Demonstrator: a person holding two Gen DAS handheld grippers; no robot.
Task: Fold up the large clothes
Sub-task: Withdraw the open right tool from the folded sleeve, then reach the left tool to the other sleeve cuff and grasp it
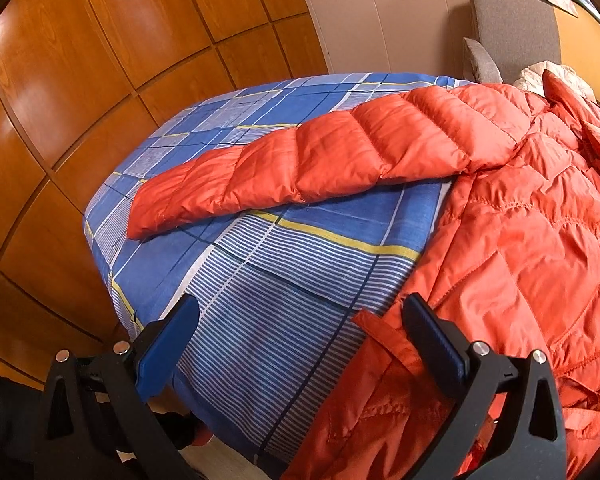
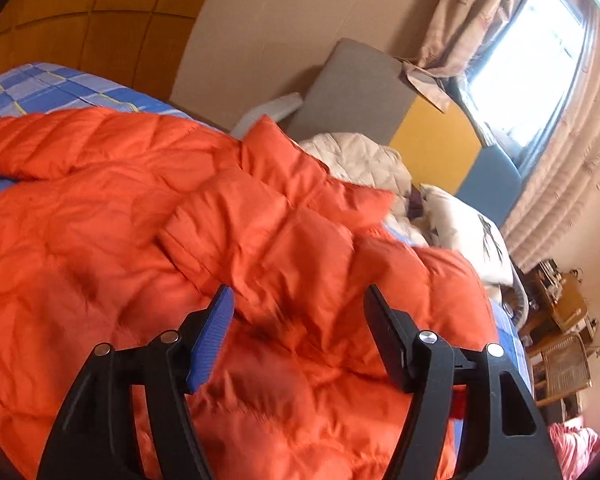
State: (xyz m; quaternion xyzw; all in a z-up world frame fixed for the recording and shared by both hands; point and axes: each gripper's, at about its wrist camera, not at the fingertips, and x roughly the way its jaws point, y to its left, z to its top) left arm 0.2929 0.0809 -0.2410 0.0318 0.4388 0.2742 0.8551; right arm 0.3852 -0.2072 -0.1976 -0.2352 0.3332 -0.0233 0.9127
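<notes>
While the wooden wardrobe doors (image 1: 80, 92) fill the far left of the left wrist view, the blue plaid bedsheet (image 1: 284, 292) spreads beside them, and on it lies the orange down jacket (image 1: 540, 240), its body to the right and one sleeve (image 1: 292, 168) stretched flat leftward across the sheet toward the bed's edge. The left gripper (image 1: 300, 320) hovers low over the sheet at the jacket's near hem, jaws wide apart and holding nothing; its right finger sits just beside, perhaps touching, the hem.

Further right, in the right wrist view, the right gripper (image 2: 298, 312) hangs over the quilted body of the jacket, jaws likewise spread with only fabric below them. Beyond the collar lie a cream quilted garment (image 2: 360, 160) and a pillow (image 2: 464, 224), then a grey headboard cushion (image 2: 356, 88) and a curtained window (image 2: 540, 60).

The jacket looks light, puffy and soft, with a slick shell that will likely slide and spring back rather than crease. I judge the sleeve cuff and the stitched hem or seam lines the surest places to pinch, since the filled baffles would squash and slip out.
</notes>
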